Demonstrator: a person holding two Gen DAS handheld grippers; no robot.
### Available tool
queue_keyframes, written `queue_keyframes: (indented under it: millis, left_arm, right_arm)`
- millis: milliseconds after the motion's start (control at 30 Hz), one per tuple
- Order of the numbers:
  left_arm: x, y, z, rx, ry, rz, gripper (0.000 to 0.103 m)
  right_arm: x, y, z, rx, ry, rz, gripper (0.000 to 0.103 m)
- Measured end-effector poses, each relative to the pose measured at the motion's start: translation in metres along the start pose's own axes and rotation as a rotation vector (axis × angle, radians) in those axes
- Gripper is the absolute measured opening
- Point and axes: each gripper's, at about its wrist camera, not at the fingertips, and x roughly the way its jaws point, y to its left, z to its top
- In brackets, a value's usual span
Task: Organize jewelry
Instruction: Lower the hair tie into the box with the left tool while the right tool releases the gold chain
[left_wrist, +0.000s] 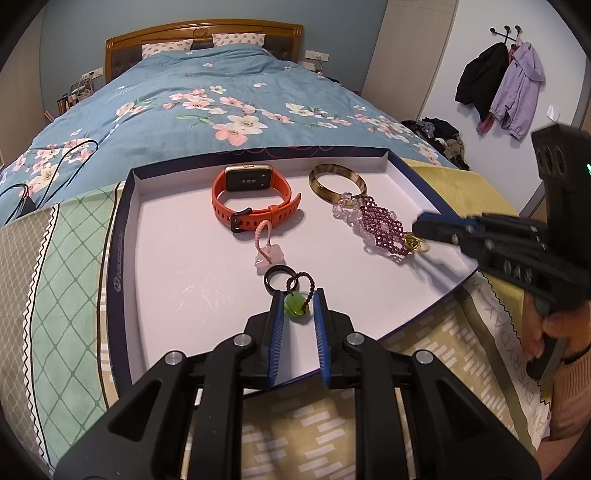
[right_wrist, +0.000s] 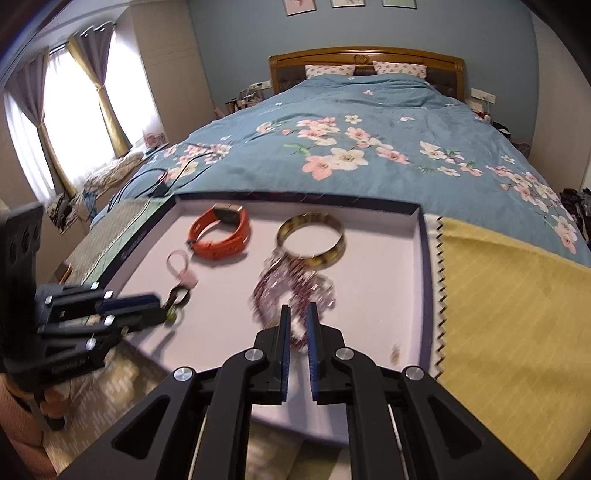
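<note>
A white tray with a dark blue rim (left_wrist: 127, 206) lies on the bed and holds jewelry. My left gripper (left_wrist: 298, 297) is open, its blue pads on either side of a green bead pendant (left_wrist: 294, 305) on a dark beaded loop, next to a black ring (left_wrist: 275, 280). My right gripper (right_wrist: 297, 314) has its jaws narrowly apart over the end of a purple beaded bracelet (right_wrist: 295, 288); the view is blurred. In the left wrist view the right gripper (left_wrist: 419, 230) touches the bracelet's gold clasp (left_wrist: 410, 242). An orange smartwatch (left_wrist: 255, 195), a tortoiseshell bangle (left_wrist: 337, 182) and a pink charm (left_wrist: 267, 254) lie farther back.
The tray rests on patterned cloths (left_wrist: 66, 258) at the foot of a bed with a blue floral duvet (left_wrist: 221, 107). A yellow cloth (right_wrist: 509, 314) lies right of the tray. Black cables (left_wrist: 44, 173) lie on the duvet at left. Coats (left_wrist: 502, 88) hang on the right wall.
</note>
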Motion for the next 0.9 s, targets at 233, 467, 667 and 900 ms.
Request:
queue_keyframes:
  millis: [233, 467, 667, 900]
  left_arm:
    - [-0.001, 0.001, 0.0, -0.007, 0.002, -0.003, 0.016]
    - [-0.001, 0.002, -0.001, -0.009, 0.004, -0.009, 0.016]
    - [0.001, 0.003, -0.001, -0.013, 0.004, -0.015, 0.016]
    - [0.001, 0.003, -0.001, -0.014, 0.002, -0.019, 0.015]
  right_arm:
    - [0.023, -0.003, 0.009, -0.002, 0.056, 0.002, 0.008]
    - [0.02, 0.004, 0.004, -0.039, 0.06, 0.036, 0.005]
    - [0.019, 0.022, -0.001, -0.132, 0.063, 0.022, 0.005]
    - [0.01, -0.002, 0.01, -0.046, 0.038, 0.023, 0.005]
